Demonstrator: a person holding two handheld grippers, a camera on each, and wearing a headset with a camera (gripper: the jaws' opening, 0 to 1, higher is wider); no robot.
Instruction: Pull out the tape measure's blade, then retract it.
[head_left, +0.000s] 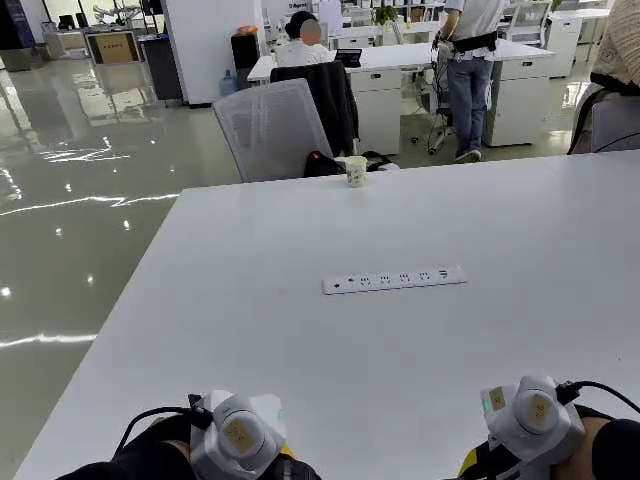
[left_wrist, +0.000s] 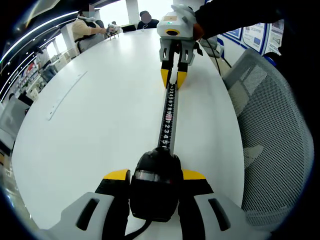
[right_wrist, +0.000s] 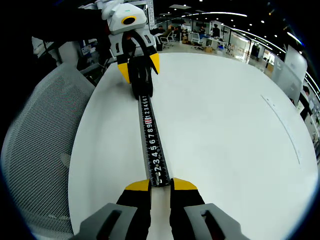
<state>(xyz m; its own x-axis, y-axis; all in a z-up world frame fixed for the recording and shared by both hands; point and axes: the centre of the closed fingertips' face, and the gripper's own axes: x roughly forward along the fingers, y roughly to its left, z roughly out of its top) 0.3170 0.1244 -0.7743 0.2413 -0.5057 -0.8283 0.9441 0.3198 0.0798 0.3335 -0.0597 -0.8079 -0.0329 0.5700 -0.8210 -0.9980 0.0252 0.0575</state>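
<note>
Black tape measure (left_wrist: 152, 196) clamped in left tool (left_wrist: 155, 175); right tool (right_wrist: 160, 186) pinches its extended blade (right_wrist: 150, 140).

1. L gripper (left_wrist: 155, 175): pale grey moulded fingers (left_wrist: 90, 215) w/ dark oval slots, black inner blocks, yellow tips.
2. R gripper (right_wrist: 160, 185): same build, i.e. grey finger bases w/ slots, black mid sect., yellow wedge tips.
3. Each seen front-on in the opp. gripper view: white upper shell, black linkage under it, yellow pointed tips.
4. Small green light (left_wrist: 170, 21) on R gripper's white shell.
5. Head view: thin black cable (head_left: 140, 420) curves off one gripper; 2nd black cable (head_left: 600, 385) off the other.
6. Sleeves (head_left: 150, 462): black, both arms.
</note>
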